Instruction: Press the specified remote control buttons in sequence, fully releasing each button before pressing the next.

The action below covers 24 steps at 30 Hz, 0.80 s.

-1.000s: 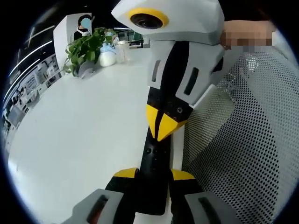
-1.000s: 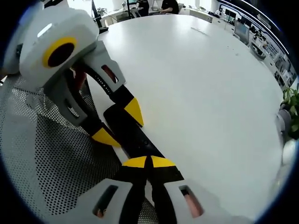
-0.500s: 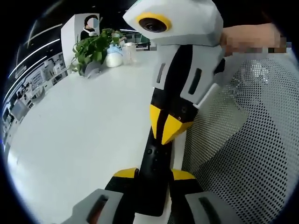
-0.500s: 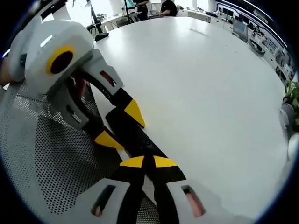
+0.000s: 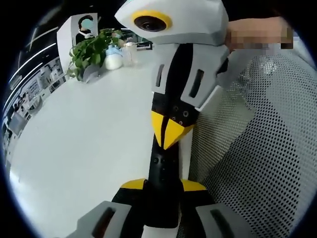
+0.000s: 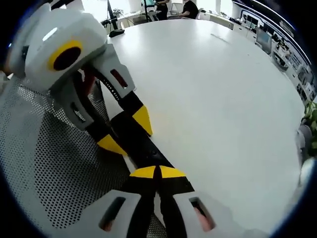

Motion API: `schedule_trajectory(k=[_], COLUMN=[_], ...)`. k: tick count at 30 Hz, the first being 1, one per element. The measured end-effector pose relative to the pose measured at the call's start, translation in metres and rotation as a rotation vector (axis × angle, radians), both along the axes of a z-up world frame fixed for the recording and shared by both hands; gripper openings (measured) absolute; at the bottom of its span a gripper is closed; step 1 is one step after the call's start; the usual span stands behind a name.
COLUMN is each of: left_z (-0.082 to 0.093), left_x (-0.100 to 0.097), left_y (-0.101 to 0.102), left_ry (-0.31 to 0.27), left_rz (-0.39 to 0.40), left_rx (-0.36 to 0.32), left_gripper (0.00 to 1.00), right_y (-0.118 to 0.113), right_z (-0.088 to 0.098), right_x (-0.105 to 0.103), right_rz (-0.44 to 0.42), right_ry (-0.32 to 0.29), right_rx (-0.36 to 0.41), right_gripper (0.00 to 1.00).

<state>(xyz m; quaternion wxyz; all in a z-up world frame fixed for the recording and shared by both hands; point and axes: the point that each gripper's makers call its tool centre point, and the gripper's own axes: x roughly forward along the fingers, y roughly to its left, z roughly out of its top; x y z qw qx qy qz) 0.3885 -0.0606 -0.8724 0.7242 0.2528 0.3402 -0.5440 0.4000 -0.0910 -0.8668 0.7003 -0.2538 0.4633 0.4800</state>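
A slim black remote [image 5: 162, 171] lies lengthwise between the yellow-tipped jaws of my left gripper [image 5: 163, 186], which is shut on its lower end. My right gripper [image 5: 169, 133] reaches down from the top of the left gripper view. It is shut, and its joined yellow tips rest on the remote's upper face. In the right gripper view, the right gripper [image 6: 157, 172] has its tips together on the remote [image 6: 134, 138]. There the left gripper [image 6: 126, 133] comes in from the upper left and clamps the remote's sides. The buttons under the tips are hidden.
A large white table [image 5: 84, 134] spreads to the left. At its far end stand a green plant [image 5: 89, 49] and white bottles [image 5: 113, 60]. A grey mesh chair back [image 5: 257, 148] rises close on the right side. People sit at a distant desk [image 6: 173, 7].
Both views wobble slightly with the hands. The right gripper's tips stay on the remote at nearly the same spot, and the left gripper keeps its hold.
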Motion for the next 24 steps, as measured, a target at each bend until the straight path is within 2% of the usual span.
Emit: schedule_trajectory(k=[2, 7, 9, 11, 21, 24], left_z=[0.000, -0.001, -0.001, -0.001, -0.001, -0.001], left_x=[0.003, 0.002, 0.002, 0.002, 0.001, 0.000], left_y=[0.002, 0.007, 0.008, 0.007, 0.016, 0.015], left_ry=[0.004, 0.014, 0.018, 0.011, 0.020, 0.017], left_rz=[0.009, -0.015, -0.015, -0.020, -0.036, -0.043], left_rx=[0.017, 0.037, 0.037, 0.032, 0.064, 0.068], left_gripper=[0.28, 0.25, 0.25, 0.25, 0.24, 0.24], right_y=[0.000, 0.000, 0.000, -0.001, 0.000, 0.000], right_z=[0.000, 0.000, 0.000, 0.000, 0.000, 0.002], right_x=[0.001, 0.003, 0.003, 0.004, 0.003, 0.004], right_rz=[-0.072, -0.052, -0.118, -0.142, -0.103, -0.153], right_ry=[0.044, 0.042, 0.096, 0.115, 0.096, 0.134], right_rx=[0.017, -0.001, 0.015, 0.033, -0.038, -0.033], right_gripper=[0.00, 0.00, 0.00, 0.00, 0.00, 0.00])
